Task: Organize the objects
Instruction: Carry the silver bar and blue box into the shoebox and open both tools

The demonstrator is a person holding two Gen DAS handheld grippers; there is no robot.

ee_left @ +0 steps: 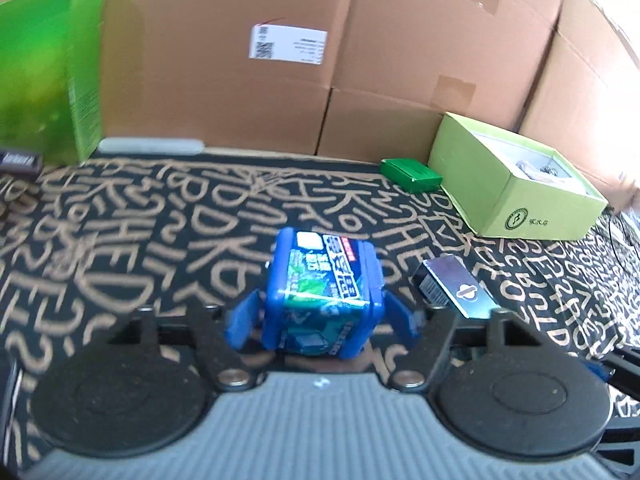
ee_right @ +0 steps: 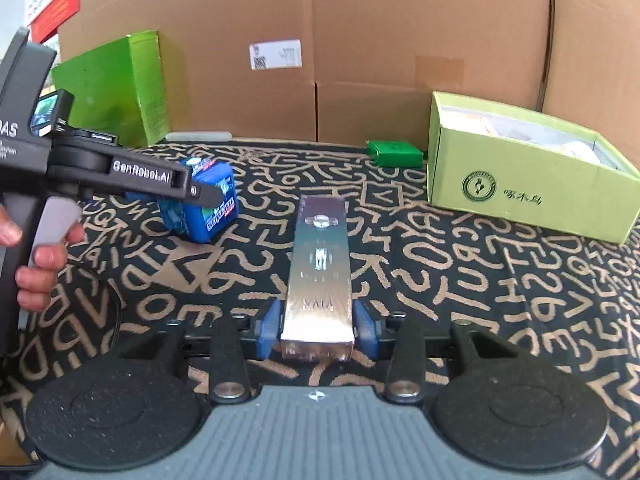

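Note:
My left gripper [ee_left: 322, 322] is shut on a blue cube-shaped container [ee_left: 324, 292] with a green and white label, held tilted just above the patterned cloth. The same container [ee_right: 208, 204] shows in the right wrist view, held by the left gripper [ee_right: 200, 194]. My right gripper [ee_right: 318, 330] is shut on the near end of a long silver box [ee_right: 320, 272] that points away from me. That silver box [ee_left: 456, 286] also shows right of the blue container in the left wrist view.
An open light-green box [ee_right: 520, 184] stands at the right, also in the left wrist view [ee_left: 516, 184]. A small dark-green box [ee_right: 394, 154] lies beside it. A tall green box [ee_right: 120, 88] stands back left. Cardboard boxes [ee_right: 360, 40] wall the back. A black cloth [ee_right: 480, 280] with tan letters covers the table.

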